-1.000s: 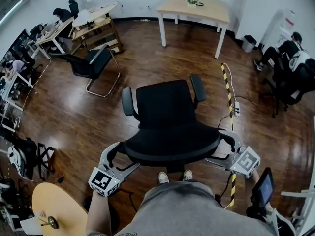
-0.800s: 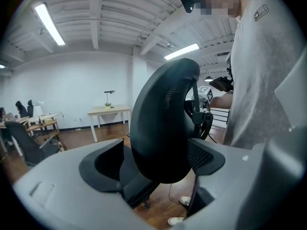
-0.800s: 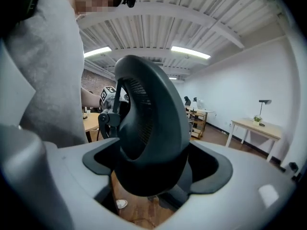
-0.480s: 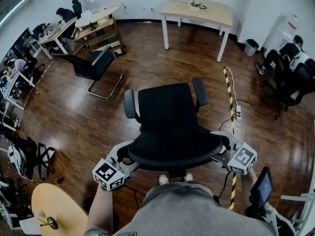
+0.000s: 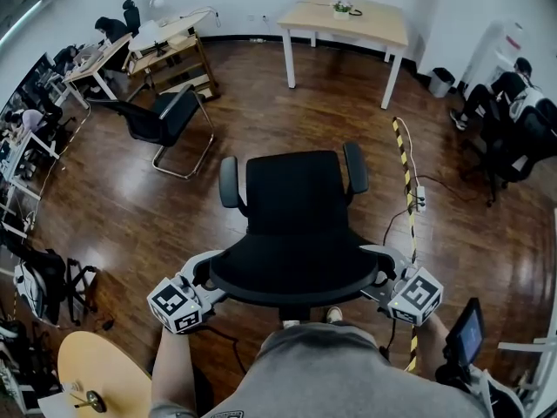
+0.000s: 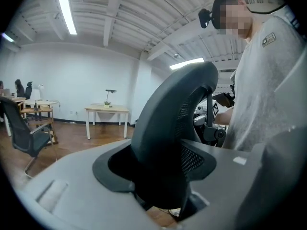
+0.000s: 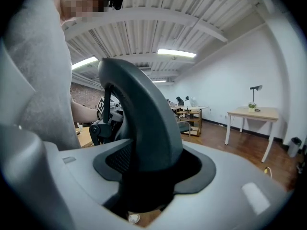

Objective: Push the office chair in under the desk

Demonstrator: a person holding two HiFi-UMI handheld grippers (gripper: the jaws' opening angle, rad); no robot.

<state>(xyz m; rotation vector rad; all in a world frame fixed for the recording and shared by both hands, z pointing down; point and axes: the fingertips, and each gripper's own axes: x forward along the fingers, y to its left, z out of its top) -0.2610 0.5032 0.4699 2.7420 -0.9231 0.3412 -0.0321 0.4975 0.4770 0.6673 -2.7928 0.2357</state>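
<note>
Since a second ago, both tools have been drawing in from a wide, splayed stance, and their jaws have just been closing on the two side edges of the backrest point(image 5: 296, 273), while the office chair point(image 5: 296, 200) itself is sitting much where it was. The left hand-held gripper point(image 5: 216, 277) is now clamping the backrest's left rim and the right hand-held gripper point(image 5: 376, 275) the right rim; in each gripper view the dark moulded edge is filling the gap between the jaws. The chair is standing on the open wooden floor point(image 5: 261, 103) right in front of the person, its seat facing away towards a light-wood worktop point(image 5: 348, 17) against the far wall, and it is well apart from that worktop. I'm guessing it is going to handle as a fairly heavy thing that rolls easily. The base is hidden under the seat, but a chair like this usually swivels on its column, so an uneven shove would likely turn it instead of sending it straight. The rim looks stiff and smooth, while the mesh inside it looks yielding, so the rim, at matching height on both sides, seems the place to hold. The striped cable cover point(image 5: 402, 164) lying just to the chair's right could catch a wheel.
</note>
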